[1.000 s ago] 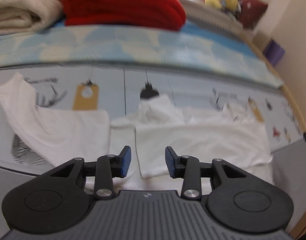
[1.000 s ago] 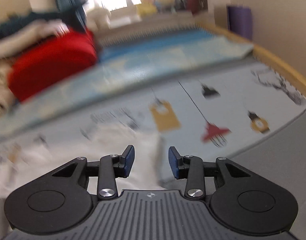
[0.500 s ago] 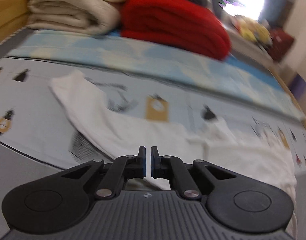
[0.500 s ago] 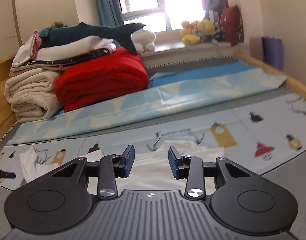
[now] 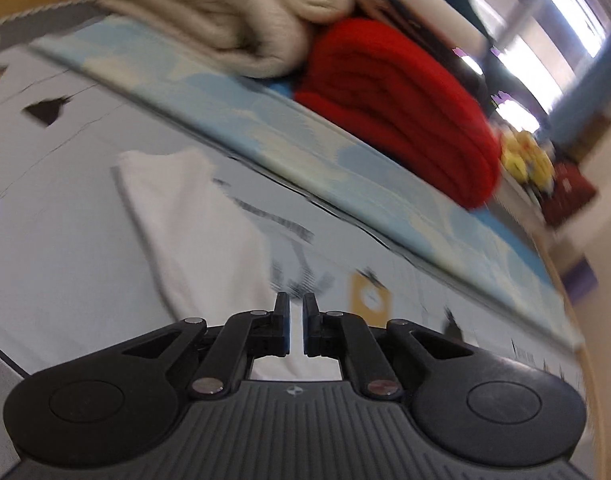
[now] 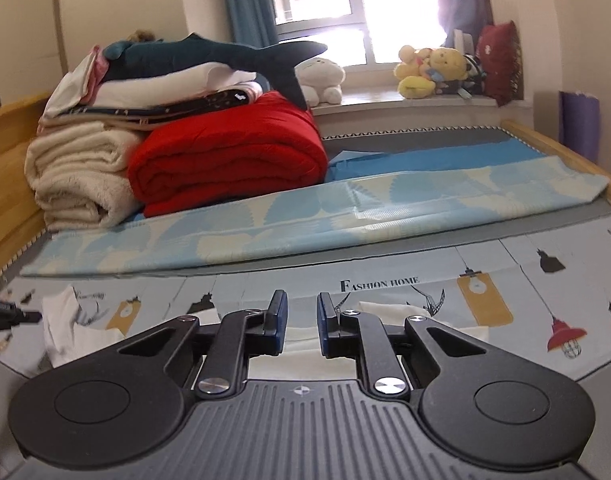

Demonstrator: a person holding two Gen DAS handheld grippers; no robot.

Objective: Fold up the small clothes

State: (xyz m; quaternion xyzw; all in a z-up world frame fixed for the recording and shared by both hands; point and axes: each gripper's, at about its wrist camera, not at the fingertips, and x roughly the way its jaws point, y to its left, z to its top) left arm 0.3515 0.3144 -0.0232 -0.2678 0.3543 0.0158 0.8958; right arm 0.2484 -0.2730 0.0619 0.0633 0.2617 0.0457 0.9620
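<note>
A small white garment lies flat on the printed bed sheet (image 6: 545,308). In the left wrist view its sleeve (image 5: 193,232) runs from upper left down under my left gripper (image 5: 296,312). Those jaws show only a thin slit and are opening, and I see no cloth pinched between them. The right wrist view shows the left gripper (image 6: 35,315) beside the sleeve end (image 6: 61,328). My right gripper (image 6: 302,308) hovers over the garment's body (image 6: 381,307). Its jaws are closing and hold nothing.
Behind the sheet lies a blue and cream mat (image 6: 305,224). On it sit a folded red blanket (image 6: 225,168) and a cream blanket (image 6: 77,176) under stacked bedding. A wooden bed rail (image 6: 565,148) runs along the right. Plush toys (image 6: 429,68) line the windowsill.
The left gripper's jaws came together from wide apart, and it swung left along the sleeve while rolling. The right gripper's jaws narrowed, and it turned left over the garment.
</note>
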